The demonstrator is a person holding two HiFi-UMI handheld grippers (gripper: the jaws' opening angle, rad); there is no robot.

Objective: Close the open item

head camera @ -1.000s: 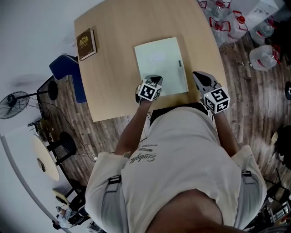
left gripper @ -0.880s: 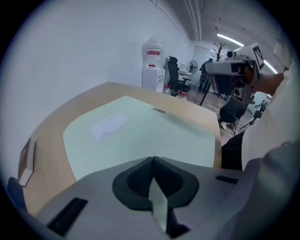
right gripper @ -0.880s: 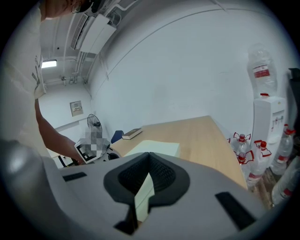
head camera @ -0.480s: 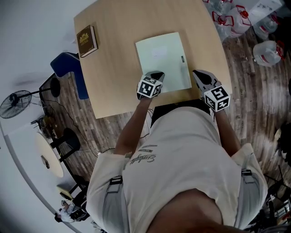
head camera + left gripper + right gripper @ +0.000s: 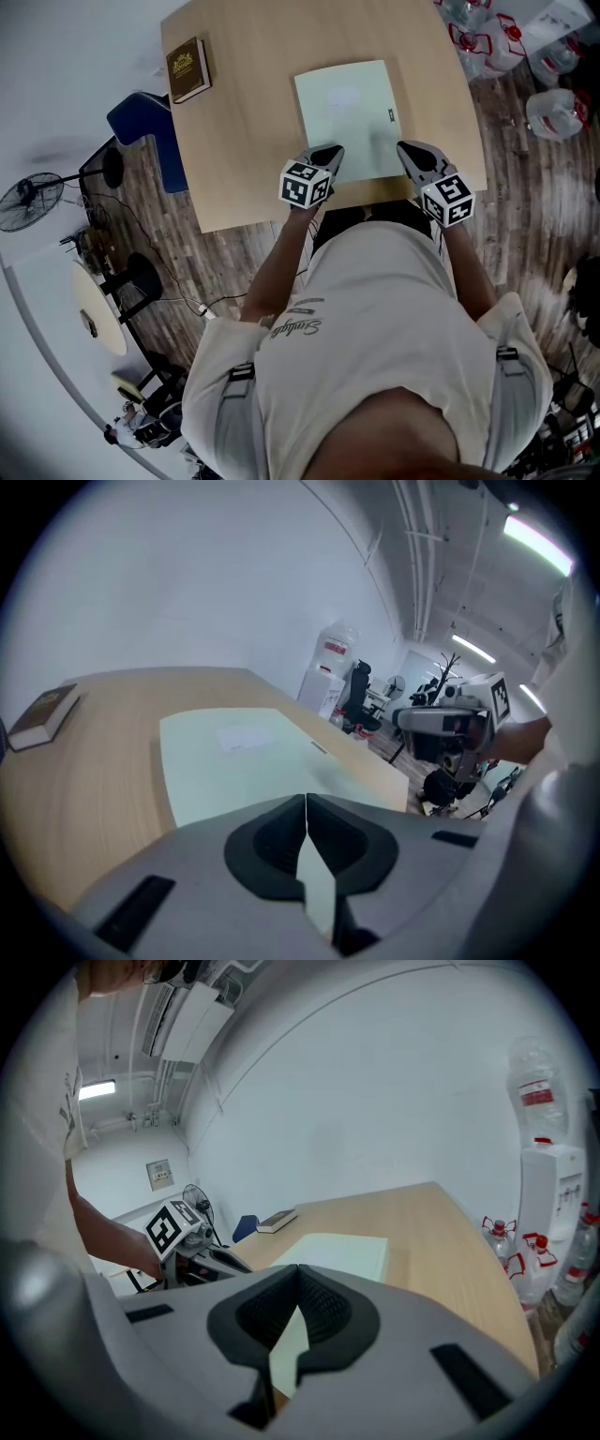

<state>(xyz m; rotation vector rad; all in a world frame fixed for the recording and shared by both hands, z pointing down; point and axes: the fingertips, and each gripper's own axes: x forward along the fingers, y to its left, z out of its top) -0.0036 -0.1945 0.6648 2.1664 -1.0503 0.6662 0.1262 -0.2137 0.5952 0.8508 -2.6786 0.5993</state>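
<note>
Little has shifted since a second ago: our left gripper [image 5: 327, 151] and right gripper [image 5: 410, 147], both pinched shut and empty, flank the near corners of the pale green folder [image 5: 347, 112] lying flat on the table [image 5: 244, 112], seemingly light, thin and bendy, best taken by its free edge.

1. Your table [image 5: 244, 112] has a pale wood-grain top, smooth and matt.
2. The pale green folder [image 5: 347, 117] has a smooth, matt card cover.
3. The brown book [image 5: 187, 67] has a dark hard cover with gilt print.
4. Your left gripper [image 5: 328, 152] and right gripper [image 5: 410, 150] have matt grey plastic shells.
5. The floor [image 5: 525, 216] is grainy wood plank.
</note>
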